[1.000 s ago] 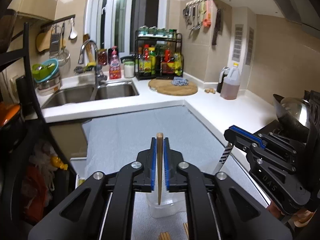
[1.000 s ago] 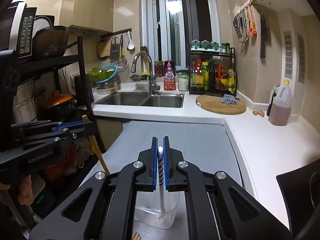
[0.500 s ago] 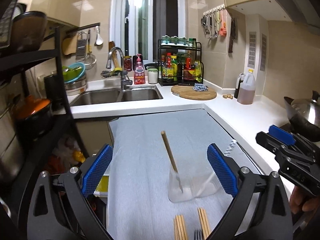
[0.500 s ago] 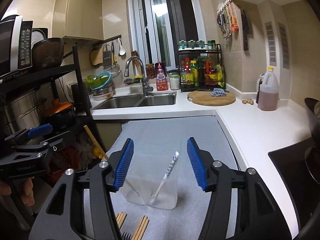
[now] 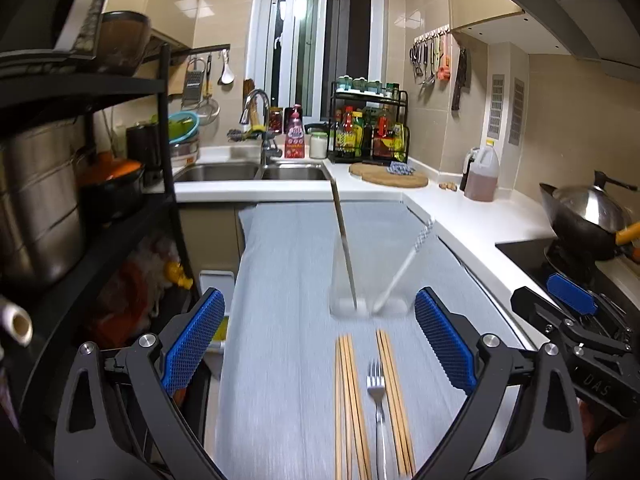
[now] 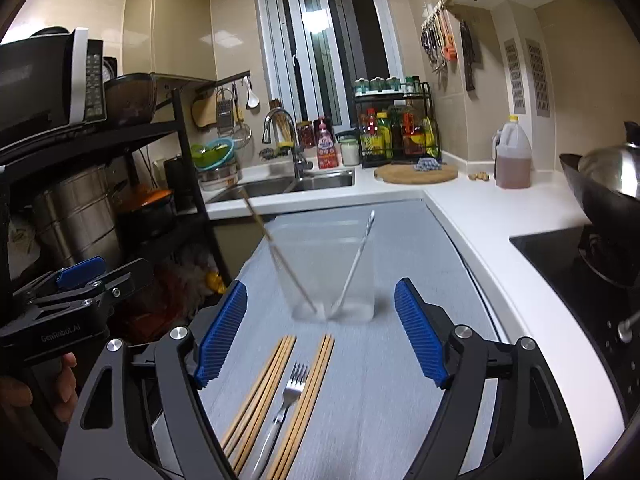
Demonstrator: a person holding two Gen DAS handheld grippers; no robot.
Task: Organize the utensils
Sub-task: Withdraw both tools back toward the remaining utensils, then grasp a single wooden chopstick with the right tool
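A clear plastic cup [image 5: 368, 280] [image 6: 328, 276] stands on the grey mat [image 5: 288, 280] [image 6: 400, 264]. In it lean a wooden chopstick [image 5: 343, 240] [image 6: 276, 256] and a white striped utensil [image 5: 404, 268] [image 6: 358, 260]. Nearer to me lie two bundles of chopsticks [image 5: 350, 400] [image 6: 264, 396] with a metal fork [image 5: 377, 396] [image 6: 286, 404] between them. My left gripper [image 5: 320, 344] is open, empty, behind the cup. My right gripper [image 6: 320, 332] has its jaws still opening, with nothing pressed between the pads; it also shows at the right edge of the left wrist view [image 5: 572, 316].
A black rack [image 5: 80, 200] with pots stands left of the mat. A sink [image 5: 252, 171], a spice rack [image 5: 370, 128], a round board [image 5: 390, 176] and an oil jug [image 5: 482, 176] line the white counter. A wok [image 5: 580, 216] sits on the hob at right.
Both grippers let go of their utensils, which now lean in the cup, and opened wide. Both pulled back from the cup, bringing the chopstick bundles and fork into view.
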